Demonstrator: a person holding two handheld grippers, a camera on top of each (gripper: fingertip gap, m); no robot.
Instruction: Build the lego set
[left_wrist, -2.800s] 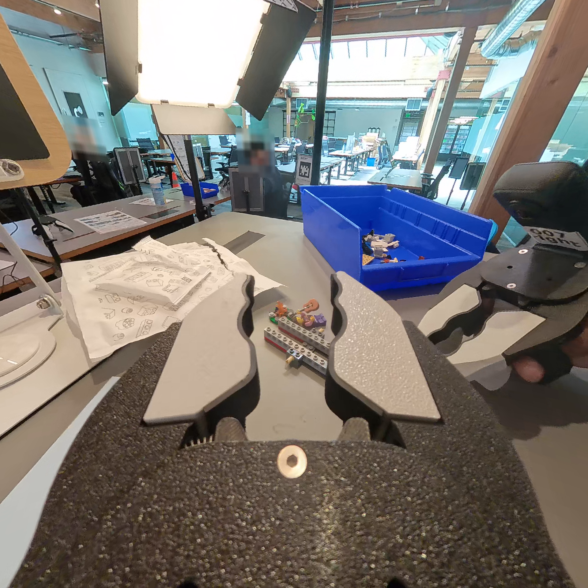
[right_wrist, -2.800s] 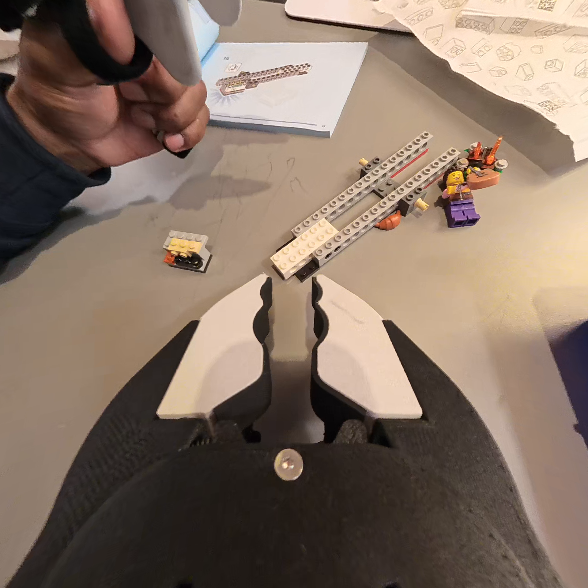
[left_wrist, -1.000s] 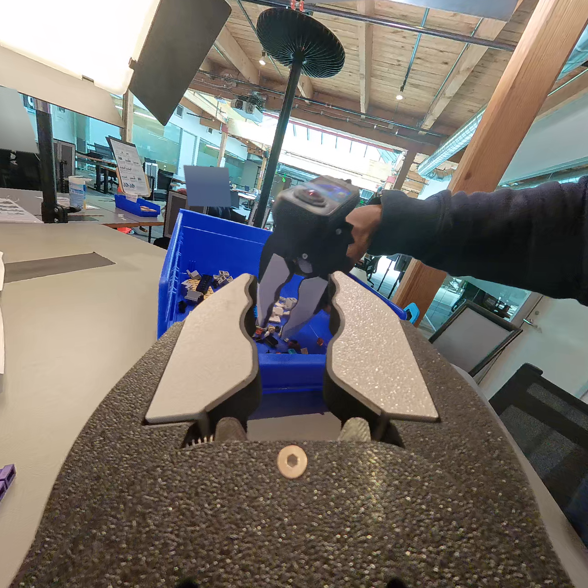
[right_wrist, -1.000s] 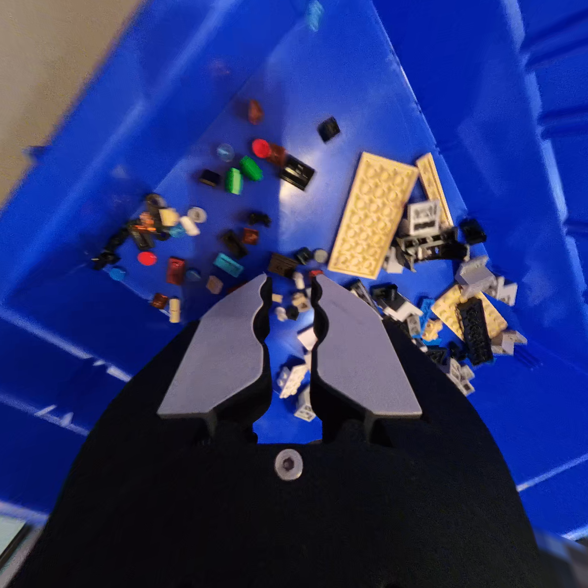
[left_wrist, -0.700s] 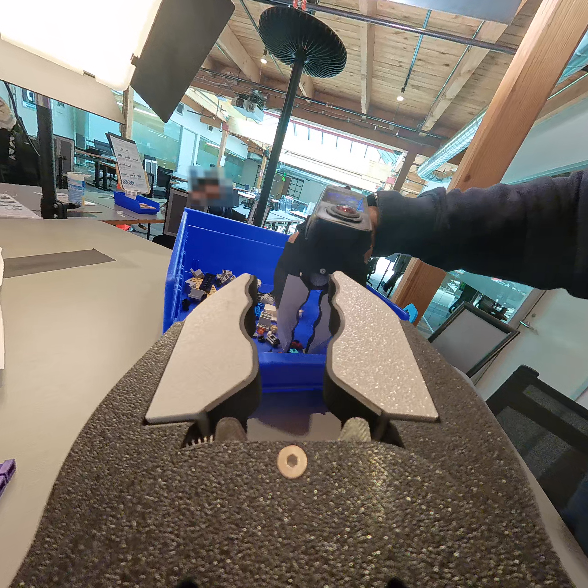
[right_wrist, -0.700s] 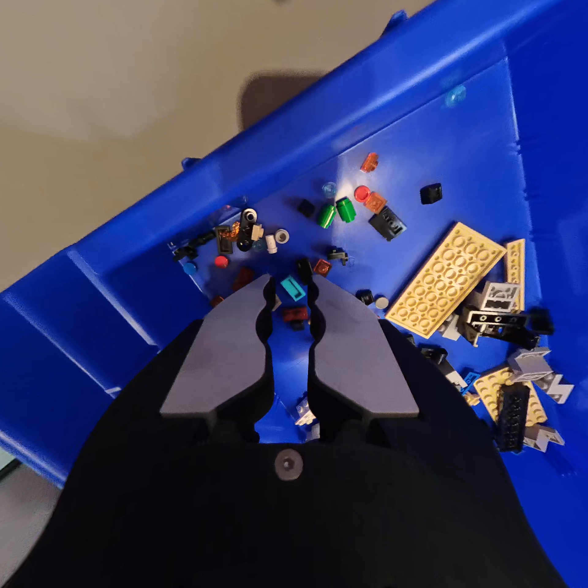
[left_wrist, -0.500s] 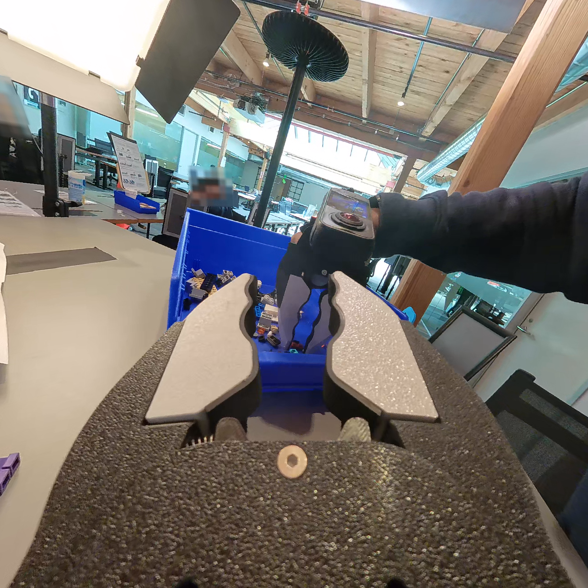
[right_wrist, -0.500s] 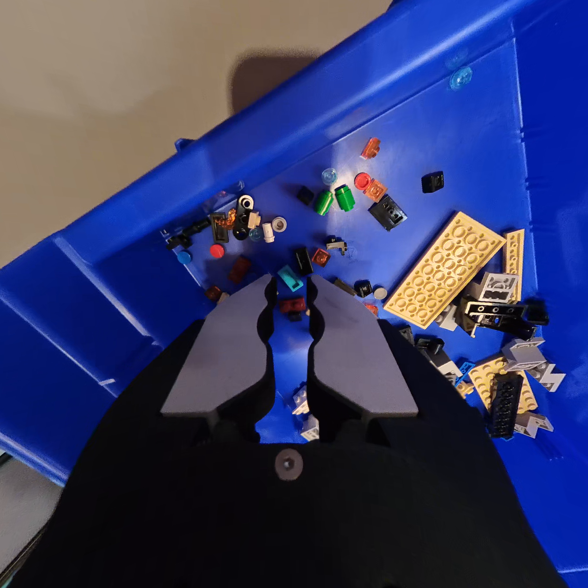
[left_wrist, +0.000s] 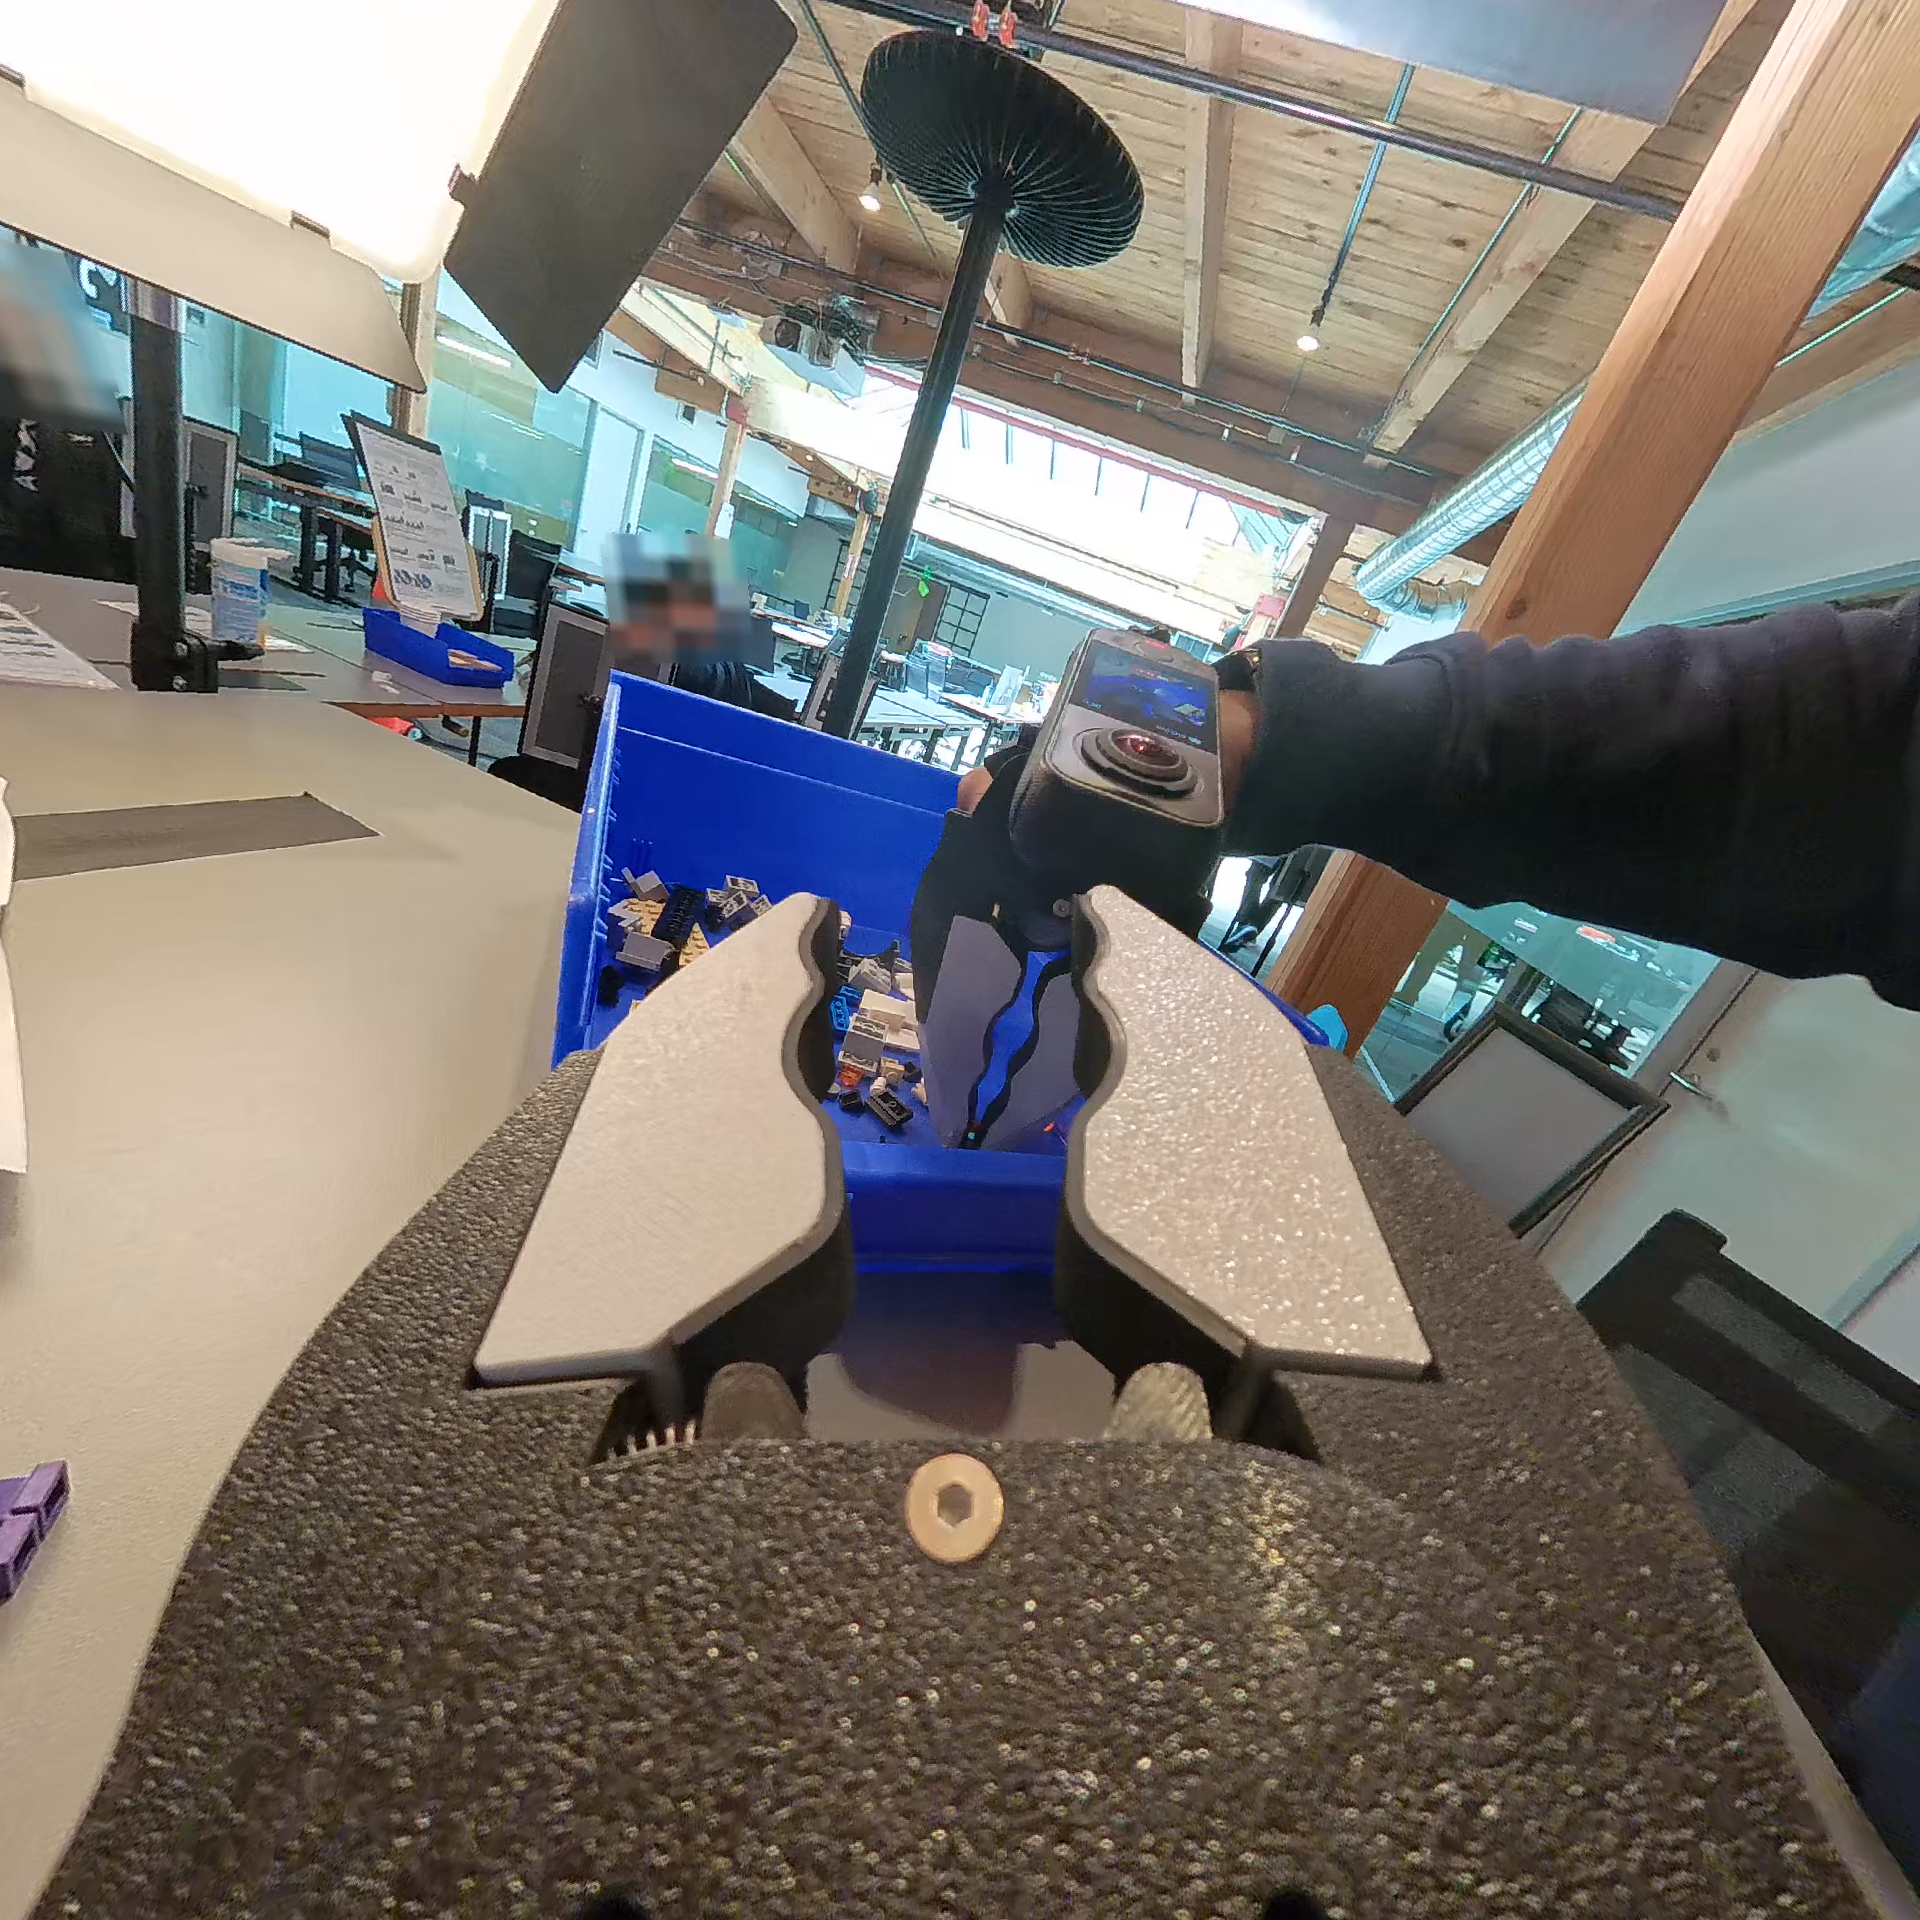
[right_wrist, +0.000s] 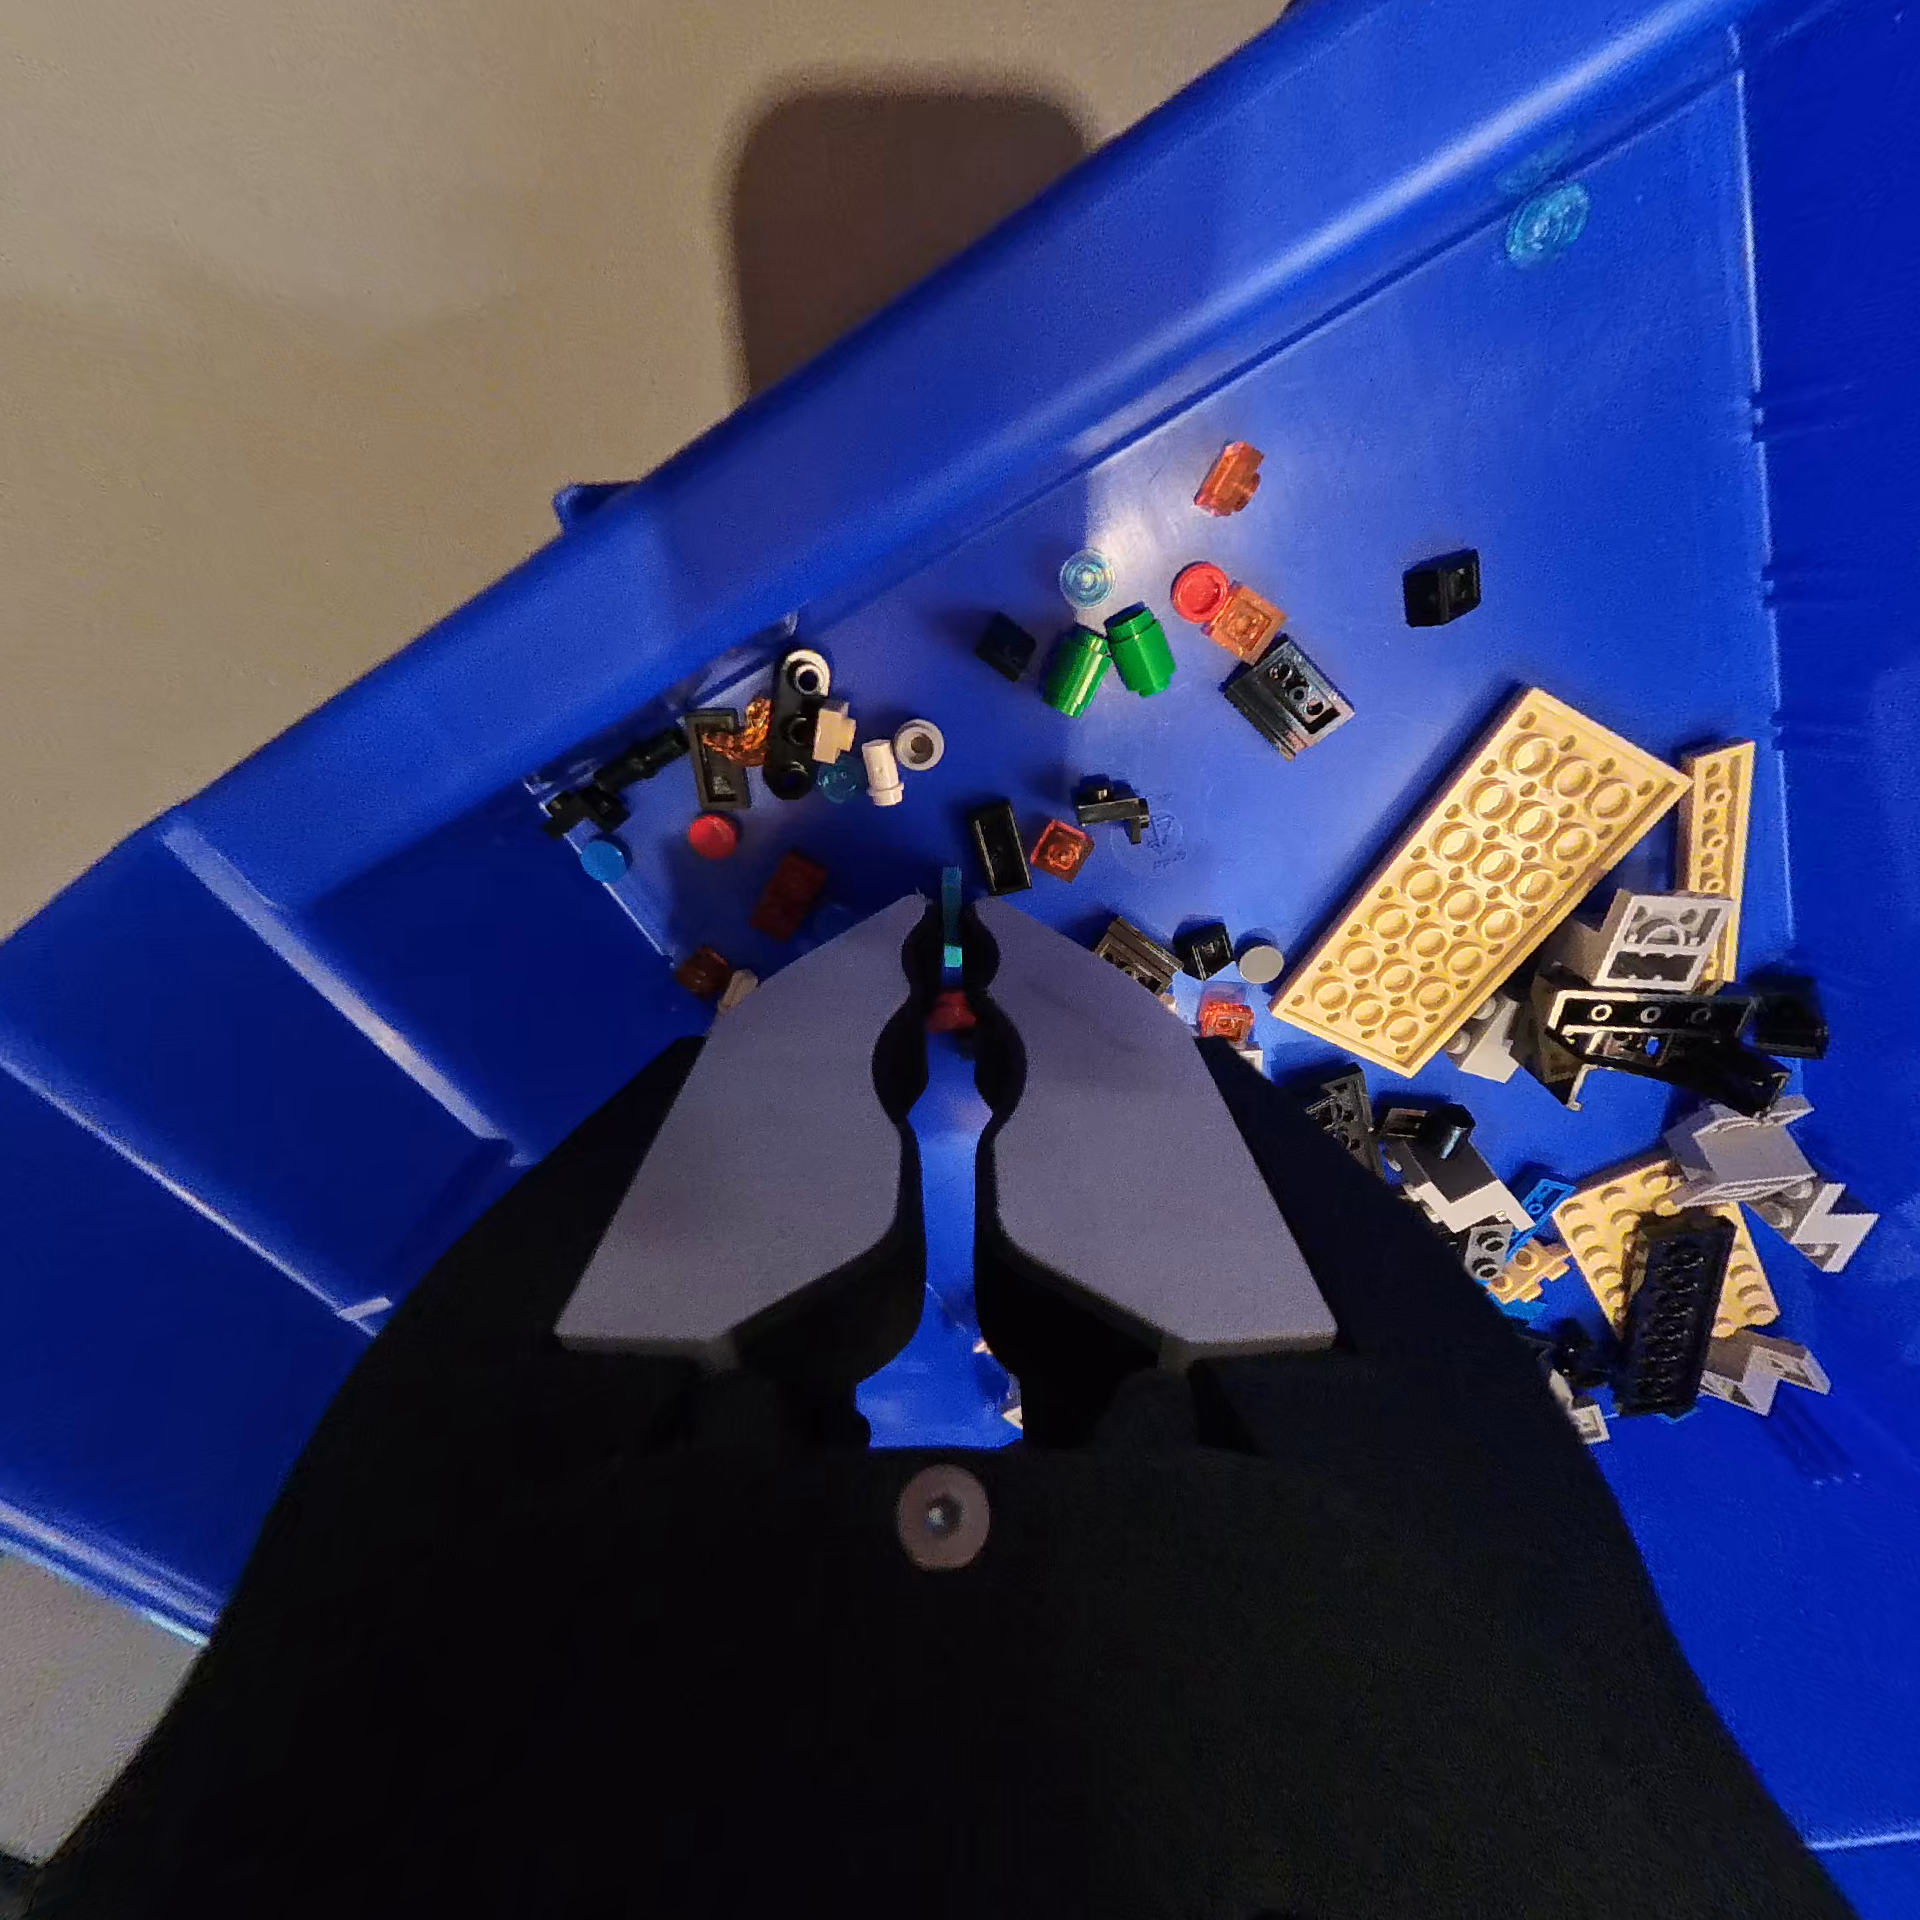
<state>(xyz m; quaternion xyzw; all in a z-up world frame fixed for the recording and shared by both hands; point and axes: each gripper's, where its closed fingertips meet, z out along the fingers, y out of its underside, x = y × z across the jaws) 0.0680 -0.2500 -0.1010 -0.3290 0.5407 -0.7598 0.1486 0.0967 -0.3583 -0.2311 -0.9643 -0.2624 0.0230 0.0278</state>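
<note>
Reaching down into the blue bin (right_wrist: 1351, 343) of loose bricks, the right gripper (right_wrist: 951, 920) pinches a thin teal piece (right_wrist: 950, 914) edgewise, while the left gripper (left_wrist: 951, 925) hovers empty, jaws apart.

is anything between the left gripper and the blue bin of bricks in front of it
Nothing visible. The left gripper is open and empty, pointing at the blue bin across bare table. The right gripper is already inside the bin, fingers closed on a thin teal piece.
</note>
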